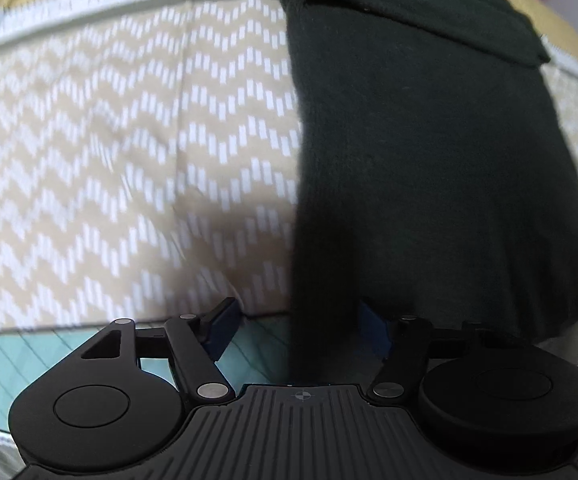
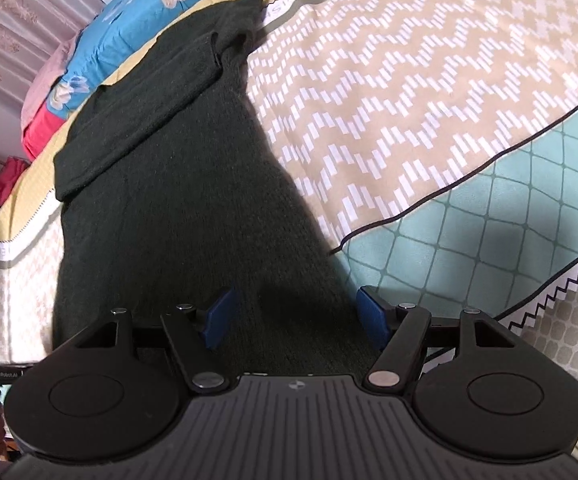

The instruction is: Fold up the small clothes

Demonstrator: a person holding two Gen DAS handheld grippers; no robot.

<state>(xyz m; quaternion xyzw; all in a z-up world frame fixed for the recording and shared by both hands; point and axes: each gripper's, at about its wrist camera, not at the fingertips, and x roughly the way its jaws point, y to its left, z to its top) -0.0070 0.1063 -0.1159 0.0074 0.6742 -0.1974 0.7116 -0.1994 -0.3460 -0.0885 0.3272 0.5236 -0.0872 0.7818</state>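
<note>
A dark green knit garment [image 1: 429, 152] lies spread lengthwise on the patterned bedspread [image 1: 109, 140], with a folded-over flap at its far end [image 1: 409, 4]. My left gripper [image 1: 293, 328] is open at the garment's near left edge; the cloth covers most of its right finger. In the right wrist view the same garment [image 2: 177, 200] runs away from me, flap at the far end [image 2: 141, 92]. My right gripper [image 2: 293, 320] is open, with the garment's near edge lying between its blue pads [image 2: 219, 316].
The bedspread has a beige zigzag field [image 2: 409, 100], a teal lattice band [image 2: 489, 232] and a yellow border. Blue floral and pink pillows [image 2: 101, 52] lie at the head of the bed. The bed's edge drops off at the lower right [image 2: 569, 340].
</note>
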